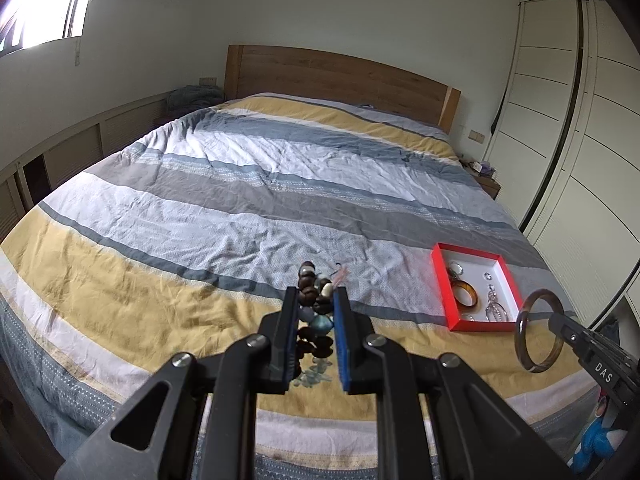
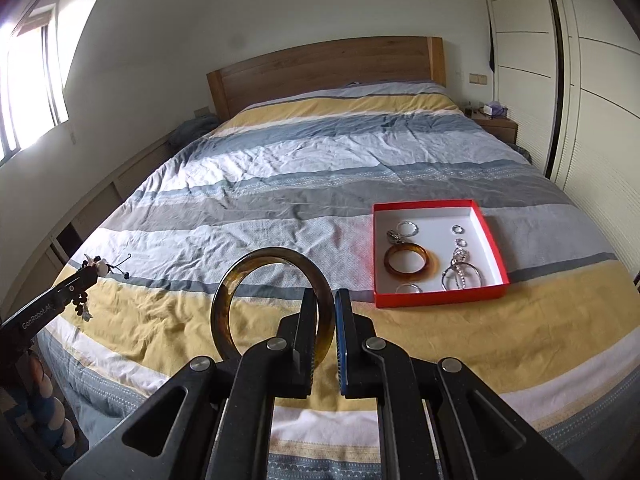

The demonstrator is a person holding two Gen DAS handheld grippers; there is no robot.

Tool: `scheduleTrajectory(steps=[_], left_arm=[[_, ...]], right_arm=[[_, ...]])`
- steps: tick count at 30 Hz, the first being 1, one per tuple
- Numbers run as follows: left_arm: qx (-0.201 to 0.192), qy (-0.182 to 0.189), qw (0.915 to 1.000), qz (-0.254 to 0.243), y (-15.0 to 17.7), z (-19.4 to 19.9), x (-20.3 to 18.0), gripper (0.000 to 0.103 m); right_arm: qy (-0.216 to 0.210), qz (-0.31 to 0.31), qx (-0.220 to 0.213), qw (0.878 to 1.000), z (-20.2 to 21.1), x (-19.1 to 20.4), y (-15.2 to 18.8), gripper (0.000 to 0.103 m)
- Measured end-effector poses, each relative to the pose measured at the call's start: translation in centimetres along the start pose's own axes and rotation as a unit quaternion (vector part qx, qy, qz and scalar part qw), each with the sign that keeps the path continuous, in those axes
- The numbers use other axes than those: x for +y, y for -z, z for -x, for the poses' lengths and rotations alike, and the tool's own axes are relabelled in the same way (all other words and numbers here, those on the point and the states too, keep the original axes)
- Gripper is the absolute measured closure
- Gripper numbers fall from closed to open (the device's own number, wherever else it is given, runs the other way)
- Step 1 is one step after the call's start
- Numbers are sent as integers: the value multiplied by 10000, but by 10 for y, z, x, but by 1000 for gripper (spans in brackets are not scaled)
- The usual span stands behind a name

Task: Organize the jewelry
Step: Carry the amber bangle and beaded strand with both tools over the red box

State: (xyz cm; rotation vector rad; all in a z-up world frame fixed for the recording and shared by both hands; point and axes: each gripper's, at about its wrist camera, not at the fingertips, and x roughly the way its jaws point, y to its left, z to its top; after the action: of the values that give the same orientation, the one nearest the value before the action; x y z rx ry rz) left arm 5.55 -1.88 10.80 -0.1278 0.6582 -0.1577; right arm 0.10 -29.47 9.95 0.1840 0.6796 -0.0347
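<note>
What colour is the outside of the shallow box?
Red outside, white inside; clearest in the right wrist view.

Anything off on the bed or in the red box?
Nothing stands out. Red box sits flat on the quilt, jewelry inside. Right gripper holds a dark bangle; left gripper holds a bead string.

Home bedroom: striped bed [image 2: 320, 184], wardrobe [image 2: 592, 80]
</note>
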Motion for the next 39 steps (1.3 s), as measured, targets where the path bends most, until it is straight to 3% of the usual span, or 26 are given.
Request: scheduleTrajectory(steps=[10,18,28,39], left_arm=[[21,49,9997,-246,13,20,-34,88],[246,38,9986,-459,19,1,-62,88],[779,120,9941,-743,28,-59,-105,88],[1271,664,9814,-1277,26,-154,-185,88]], right_arm=[[-10,-233,-234,9995,31,-35,8,94],[71,-415,-268,9988,24,-69,15,94],[282,-800,97,9963,-23,-127,24,94],[509,-980,480,9927,-98,-189,7,94]])
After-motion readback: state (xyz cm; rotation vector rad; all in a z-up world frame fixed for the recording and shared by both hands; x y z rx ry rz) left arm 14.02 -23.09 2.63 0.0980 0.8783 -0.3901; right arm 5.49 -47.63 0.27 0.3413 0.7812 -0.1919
